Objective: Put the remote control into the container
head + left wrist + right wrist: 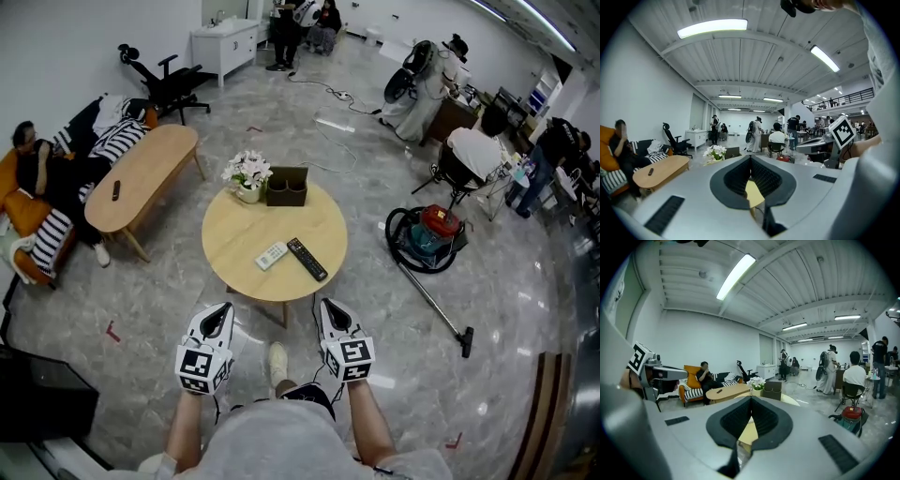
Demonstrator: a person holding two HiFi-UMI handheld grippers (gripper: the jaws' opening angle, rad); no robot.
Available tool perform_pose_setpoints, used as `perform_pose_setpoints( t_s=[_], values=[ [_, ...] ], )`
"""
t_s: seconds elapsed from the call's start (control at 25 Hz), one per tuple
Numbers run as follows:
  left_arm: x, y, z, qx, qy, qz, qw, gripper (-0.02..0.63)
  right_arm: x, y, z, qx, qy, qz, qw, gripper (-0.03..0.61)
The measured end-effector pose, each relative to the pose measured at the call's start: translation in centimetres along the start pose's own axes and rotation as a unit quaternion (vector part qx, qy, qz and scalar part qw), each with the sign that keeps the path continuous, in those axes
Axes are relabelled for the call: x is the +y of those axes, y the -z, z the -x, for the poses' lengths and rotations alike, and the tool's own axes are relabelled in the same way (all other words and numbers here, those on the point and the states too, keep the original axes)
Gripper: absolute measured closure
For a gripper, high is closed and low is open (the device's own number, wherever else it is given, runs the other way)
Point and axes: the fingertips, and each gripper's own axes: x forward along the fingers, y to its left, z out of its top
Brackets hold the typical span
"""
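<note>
- My left claw (223,309) and right claw (327,306) hang side by side over the floor. They are just short of the near edge of the round desk (234,244), and both point toward it.
- The left claw is closed. Its jaws meet at the tips with nothing between them.
- The right claw is closed and empty too, tips pressed together.
- The black remote (307,258) lies flat on the desk, slanted, a little to my side of the middle.
- The white remote (271,255) lies flat just beside it on the left. Their far ends come close together, and I cannot tell whether they touch.
- The container (286,186), a dark box with two compartments, stands upright at the far edge of the desk. Both remotes lie outside it, apart from it.
- The flowers (247,173) stand just beside the container, on its left.
- Both claws are clear of the remotes and touch nothing on the desk.
- An oval desk (150,169) stands off to the left with a small dark remote (115,190) on it.
- A vacuum (427,234) sits on the floor to the right.
</note>
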Motion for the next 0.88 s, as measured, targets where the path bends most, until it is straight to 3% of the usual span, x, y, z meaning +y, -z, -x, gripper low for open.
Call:
perform_pose_setpoints(
  t_s=[0.48, 0.88],
  values=[
    [4.1, -2.3, -11.7, 0.007, -0.017, 0.007, 0.9998, 0.606, -7.4, -1.8, -10.3, 0.007, -0.027, -0.006, 1.0, 0.571],
    [5.4, -1.4, -16.8, 0.033, -0.028, 0.012, 0.999, 0.607, -10.9, -1.4, -14.8, 0.026, -0.045, 0.005, 0.999, 0.571]
  ],
)
